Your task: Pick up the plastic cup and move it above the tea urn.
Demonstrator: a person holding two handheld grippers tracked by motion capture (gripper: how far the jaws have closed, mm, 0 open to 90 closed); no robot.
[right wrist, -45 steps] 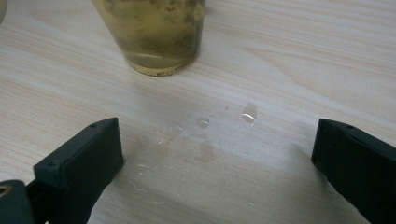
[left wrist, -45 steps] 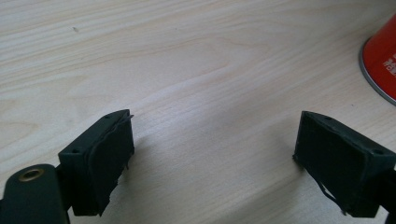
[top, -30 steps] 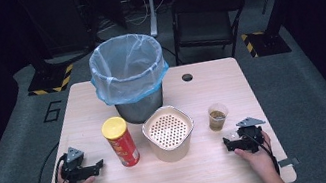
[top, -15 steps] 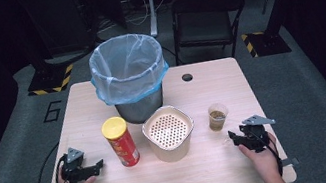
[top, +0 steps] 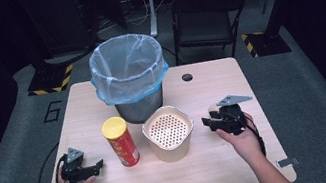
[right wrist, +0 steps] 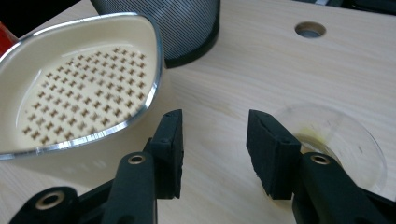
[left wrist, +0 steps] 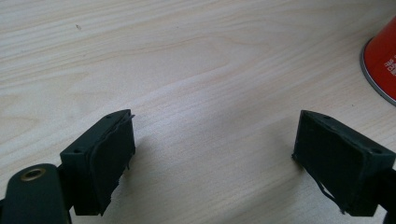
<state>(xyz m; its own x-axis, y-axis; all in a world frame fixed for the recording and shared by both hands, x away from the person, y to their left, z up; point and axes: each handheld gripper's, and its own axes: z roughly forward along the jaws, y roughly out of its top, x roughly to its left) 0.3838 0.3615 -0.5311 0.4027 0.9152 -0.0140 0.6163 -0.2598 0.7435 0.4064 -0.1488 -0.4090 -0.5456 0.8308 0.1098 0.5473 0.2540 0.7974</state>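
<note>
A clear plastic cup with a little yellowish liquid stands on the wooden table. My right gripper is open just above it; its right-hand jaw overlaps the cup's near rim and nothing lies between the jaws. From above, that gripper points left and covers the cup. A cream perforated strainer bowl stands just left of it, its rim close to the other jaw. My left gripper rests open on the table, beside a red chips can whose base shows at the right.
A grey bin with a blue liner stands behind the bowl; its base shows in the right gripper view. A cable hole lies at the back right of the table. A black folding chair is beyond the table.
My right gripper has moved forward and left from the table's right edge to sit over the cup. The left gripper has stayed put.
</note>
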